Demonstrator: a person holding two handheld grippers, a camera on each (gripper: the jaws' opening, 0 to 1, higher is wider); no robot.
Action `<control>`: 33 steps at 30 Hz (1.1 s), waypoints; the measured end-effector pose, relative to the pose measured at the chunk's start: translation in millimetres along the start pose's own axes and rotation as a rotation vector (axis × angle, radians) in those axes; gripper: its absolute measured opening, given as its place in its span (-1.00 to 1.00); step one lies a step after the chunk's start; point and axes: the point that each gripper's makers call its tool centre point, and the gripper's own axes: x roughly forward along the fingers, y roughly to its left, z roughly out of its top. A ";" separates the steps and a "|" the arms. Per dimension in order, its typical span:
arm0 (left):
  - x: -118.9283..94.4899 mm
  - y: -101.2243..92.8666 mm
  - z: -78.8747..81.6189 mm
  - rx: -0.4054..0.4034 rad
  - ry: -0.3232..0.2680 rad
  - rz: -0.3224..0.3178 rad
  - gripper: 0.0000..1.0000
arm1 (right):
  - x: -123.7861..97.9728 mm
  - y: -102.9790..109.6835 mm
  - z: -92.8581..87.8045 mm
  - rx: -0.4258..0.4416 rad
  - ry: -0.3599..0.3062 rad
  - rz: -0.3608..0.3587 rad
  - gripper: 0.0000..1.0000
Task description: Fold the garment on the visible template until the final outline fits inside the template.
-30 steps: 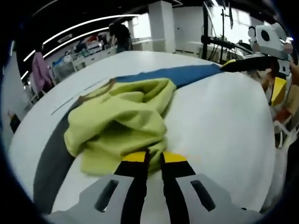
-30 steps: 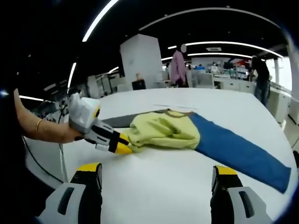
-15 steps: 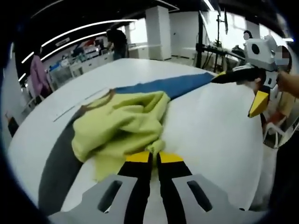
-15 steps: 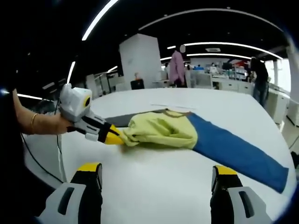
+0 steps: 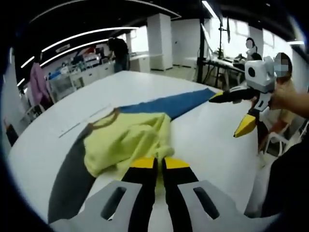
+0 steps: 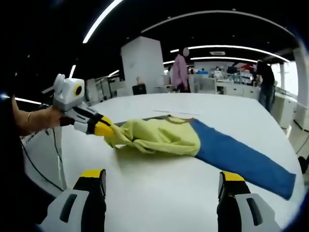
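Left gripper view: left gripper (image 5: 160, 163) pinched shut on yellow garment (image 5: 126, 141) directly ahead; right gripper (image 6: 161, 178) wide open, holding nothing.

Count: one garment (image 6: 159, 137), yellow-green, bunched on one white desk (image 6: 169, 183); beneath it two flat template strips, one blue (image 6: 241, 162) running toward 4 o'clock in the right gripper view, one dark grey (image 5: 72, 169) toward 7 o'clock in the left gripper view. Two sets of tongs: left (image 5: 155, 163), right (image 6: 161, 180). Background, 12 to 2 o'clock in the right gripper view: two people standing (image 6: 179, 71) (image 6: 266, 79).
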 end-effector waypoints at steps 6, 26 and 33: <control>-12.3 -2.1 8.0 -0.010 -0.007 -0.031 -0.96 | -2.1 -2.1 1.3 0.004 -0.006 -0.010 0.91; -27.8 -4.0 -2.6 -0.067 0.039 -0.066 -0.96 | -5.5 -4.2 1.2 0.045 -0.016 -0.026 0.82; -21.3 -10.1 -23.2 -0.080 0.085 -0.072 -0.95 | -2.3 4.9 -0.4 0.048 -0.009 -0.006 0.78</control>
